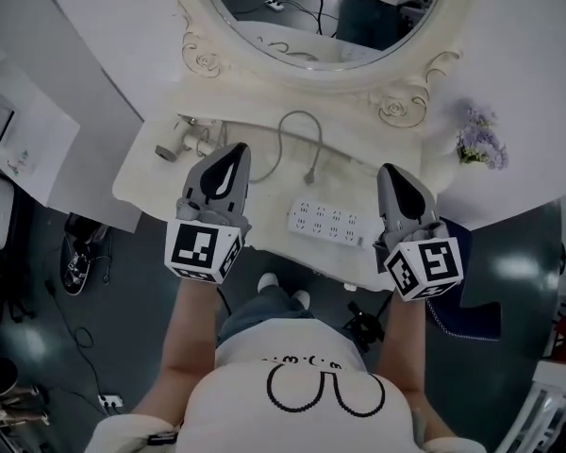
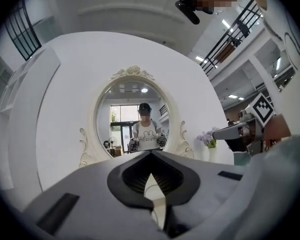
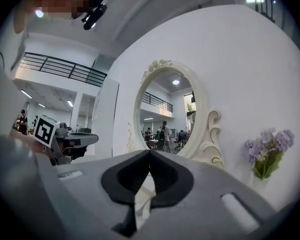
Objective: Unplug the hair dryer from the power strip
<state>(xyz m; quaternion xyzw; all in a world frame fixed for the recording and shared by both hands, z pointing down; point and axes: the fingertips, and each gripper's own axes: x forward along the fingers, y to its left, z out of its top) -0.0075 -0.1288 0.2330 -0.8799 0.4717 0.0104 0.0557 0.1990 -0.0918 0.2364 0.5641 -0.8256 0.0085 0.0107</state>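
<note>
Head view has the left claw and right claw pinched shut on nothing above the counter, seemingly because the hair dryer, at ten o'clock from the power strip, has its plug lying free.

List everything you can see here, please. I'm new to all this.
mirror: one, oval, ornate white frame, behind the table
table: one, white, under the mirror
hair dryer: one, white, table's left end
cable: one, grey, on the table, plug lying loose
power strip: one, white, near the table's front edge
flowers: one bunch, purple, right of the mirror
left gripper: grey, shut, empty
right gripper: grey, shut, empty
</note>
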